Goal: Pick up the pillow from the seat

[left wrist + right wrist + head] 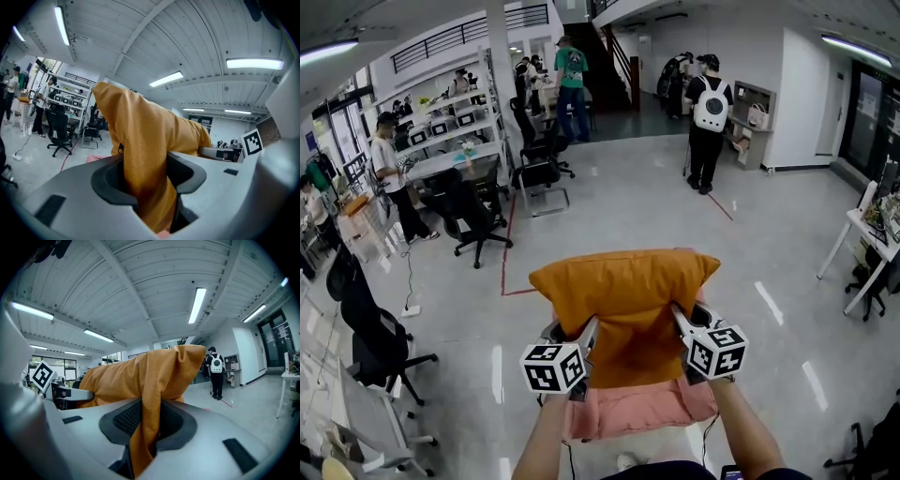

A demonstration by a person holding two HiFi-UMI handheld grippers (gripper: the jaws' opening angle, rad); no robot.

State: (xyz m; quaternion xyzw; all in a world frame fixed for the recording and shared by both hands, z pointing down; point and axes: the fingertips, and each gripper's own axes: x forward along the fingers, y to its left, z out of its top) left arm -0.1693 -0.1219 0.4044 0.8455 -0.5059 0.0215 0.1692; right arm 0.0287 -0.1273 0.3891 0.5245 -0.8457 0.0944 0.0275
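An orange pillow (626, 300) hangs in the air in front of me, lifted above a pink seat (637, 409). My left gripper (589, 330) is shut on the pillow's left edge, and its orange fabric (145, 164) is pinched between the jaws in the left gripper view. My right gripper (678, 317) is shut on the pillow's right edge, where the cloth (150, 394) folds down between its pads. The pillow's lower edge hides the back part of the seat in the head view.
Black office chairs (473, 216) stand to the left and another (370, 342) near my left side. Shelving with gear (441, 131) lines the left wall. A person with a white backpack (709, 117) stands ahead on the grey floor. A white desk (872, 234) sits at the right.
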